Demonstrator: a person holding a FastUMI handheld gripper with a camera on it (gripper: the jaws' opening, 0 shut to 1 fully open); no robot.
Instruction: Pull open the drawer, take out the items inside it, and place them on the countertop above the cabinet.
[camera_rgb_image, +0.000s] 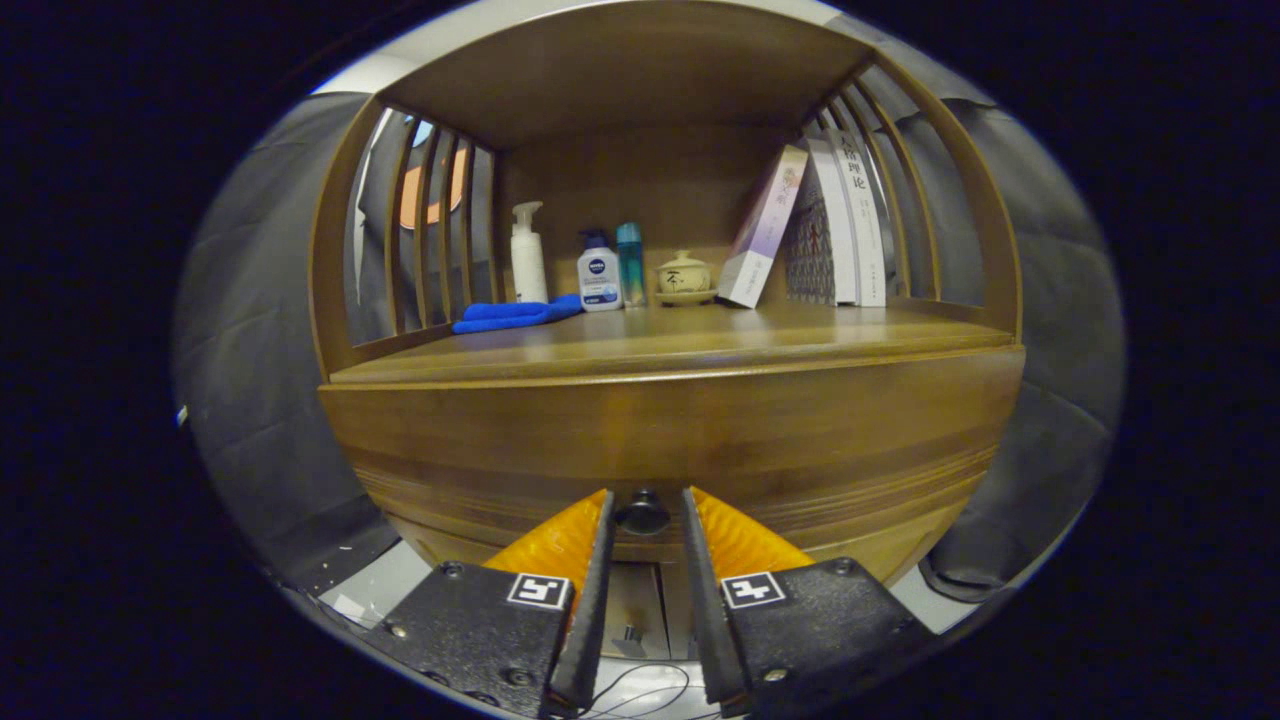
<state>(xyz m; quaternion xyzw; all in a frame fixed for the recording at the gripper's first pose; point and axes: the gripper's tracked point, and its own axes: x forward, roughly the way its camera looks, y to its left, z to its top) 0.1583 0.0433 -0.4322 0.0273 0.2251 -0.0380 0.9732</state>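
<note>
1. The drawer (670, 450) looks fully closed from here: its front sits flush in the wooden cabinet (960, 300), so nothing of the task seems done yet.
2. The gripper (645, 505) is at the small dark knob (642, 513) in the middle of the drawer front. The knob sits between the two fingertips, which flank it closely. Whether both are actually pressing on it I cannot tell.
3. Left to do, as I judge it: pull the drawer out, lift out whatever is inside, and set it on the countertop (700, 345) just above the drawer.
4. The drawer front is a broad, smooth brown wood panel with grooved lines low down and that single round knob as its only handle. Its contents are hidden.
5. The countertop already carries a folded blue cloth (515, 315), a white pump bottle (528, 255), two smaller bottles (612, 268), a little lidded pot (684, 275) and leaning books (820, 225) at the back; the front strip is bare wood.
</note>
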